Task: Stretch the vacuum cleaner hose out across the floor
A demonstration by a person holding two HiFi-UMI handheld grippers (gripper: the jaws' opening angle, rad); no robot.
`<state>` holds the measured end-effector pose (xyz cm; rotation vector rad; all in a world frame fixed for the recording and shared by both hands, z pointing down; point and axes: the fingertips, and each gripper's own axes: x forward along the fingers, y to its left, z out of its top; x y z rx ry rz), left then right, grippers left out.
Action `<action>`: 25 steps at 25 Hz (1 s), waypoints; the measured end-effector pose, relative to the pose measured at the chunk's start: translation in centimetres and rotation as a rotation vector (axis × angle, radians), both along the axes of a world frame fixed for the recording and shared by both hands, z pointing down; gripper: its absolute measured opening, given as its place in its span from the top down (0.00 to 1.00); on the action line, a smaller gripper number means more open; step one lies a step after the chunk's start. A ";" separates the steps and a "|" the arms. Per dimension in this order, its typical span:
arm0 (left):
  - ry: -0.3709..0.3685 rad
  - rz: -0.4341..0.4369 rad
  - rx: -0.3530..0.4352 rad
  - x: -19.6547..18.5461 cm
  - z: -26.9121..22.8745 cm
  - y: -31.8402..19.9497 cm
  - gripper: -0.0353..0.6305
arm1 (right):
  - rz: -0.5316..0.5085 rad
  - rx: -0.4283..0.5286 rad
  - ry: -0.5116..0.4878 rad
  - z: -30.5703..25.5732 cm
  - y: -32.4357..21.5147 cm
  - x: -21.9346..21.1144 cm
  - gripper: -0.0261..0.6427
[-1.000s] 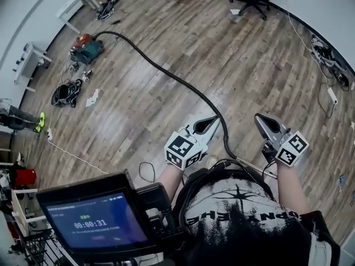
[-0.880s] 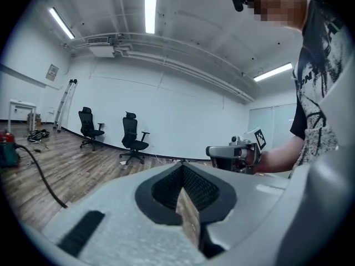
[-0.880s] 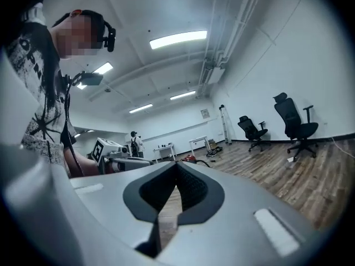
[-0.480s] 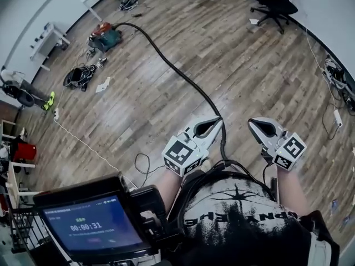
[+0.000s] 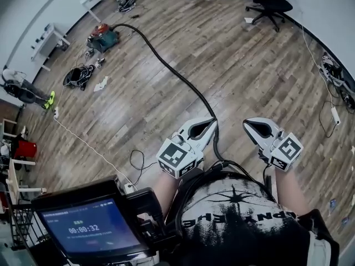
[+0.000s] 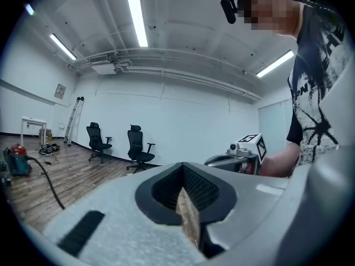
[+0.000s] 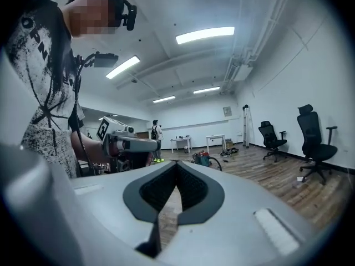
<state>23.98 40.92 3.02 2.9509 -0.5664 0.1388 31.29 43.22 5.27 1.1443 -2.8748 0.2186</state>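
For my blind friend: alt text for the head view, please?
From above, a person holds a left gripper and right gripper, jaws shut and empty, over a wood floor. A black hose runs from beside them to a distant vacuum cleaner.

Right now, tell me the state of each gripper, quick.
Left gripper: jaws closed, holding nothing.
Right gripper: jaws closed, holding nothing.

Wood floor (image 5: 166, 110) — white walls (image 6: 183, 121)
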 end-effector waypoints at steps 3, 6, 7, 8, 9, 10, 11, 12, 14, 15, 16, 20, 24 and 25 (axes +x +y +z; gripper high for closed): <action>0.005 -0.017 -0.007 0.3 0.2 0.3 0.94 | -0.020 -0.001 0.011 0.3 0.5 0.0 0.95; 0.001 -0.038 -0.015 0.2 0.4 -0.1 0.94 | -0.041 0.003 0.021 0.0 0.4 -0.2 0.95; -0.001 -0.044 -0.019 0.2 0.5 -0.3 0.94 | -0.045 0.001 0.017 0.0 0.3 -0.1 0.95; -0.003 -0.048 -0.021 0.3 0.5 -0.4 0.94 | -0.046 0.000 0.012 -0.1 0.2 0.1 0.95; -0.004 -0.052 -0.021 0.3 0.6 -0.3 0.94 | -0.045 -0.001 0.009 -0.1 0.2 0.3 0.95; -0.006 -0.057 -0.019 0.2 0.5 0.0 0.94 | -0.042 0.000 0.008 -0.1 0.3 0.4 0.95; -0.006 -0.062 -0.017 0.0 0.5 0.3 0.94 | -0.037 0.002 0.008 -0.1 0.6 0.5 0.95; -0.006 -0.069 -0.014 -0.2 0.4 0.7 0.94 | -0.033 0.006 0.009 -0.1 0.9 0.5 0.95; -0.004 -0.079 -0.010 -0.3 0.1 1.2 0.94 | -0.032 0.014 0.016 -0.1 1.3 0.6 0.95; -0.005 -0.082 -0.009 -0.2 0.0 1.3 0.94 | -0.034 0.018 0.020 -0.1 1.3 0.6 0.95; -0.007 -0.082 -0.007 -0.2 0.1 1.5 0.94 | -0.037 0.021 0.023 -0.1 1.4 0.6 0.95; -0.011 -0.083 -0.006 -1.2 0.4 3.4 0.94 | -0.048 0.029 0.029 0.0 3.4 -0.6 0.95; -0.012 -0.081 -0.004 -1.3 0.4 4.1 0.94 | -0.056 0.028 0.048 0.2 4.3 -0.8 0.95; -0.013 -0.080 -0.005 -1.2 0.4 4.0 0.94 | -0.057 0.027 0.051 0.1 4.3 -0.7 0.95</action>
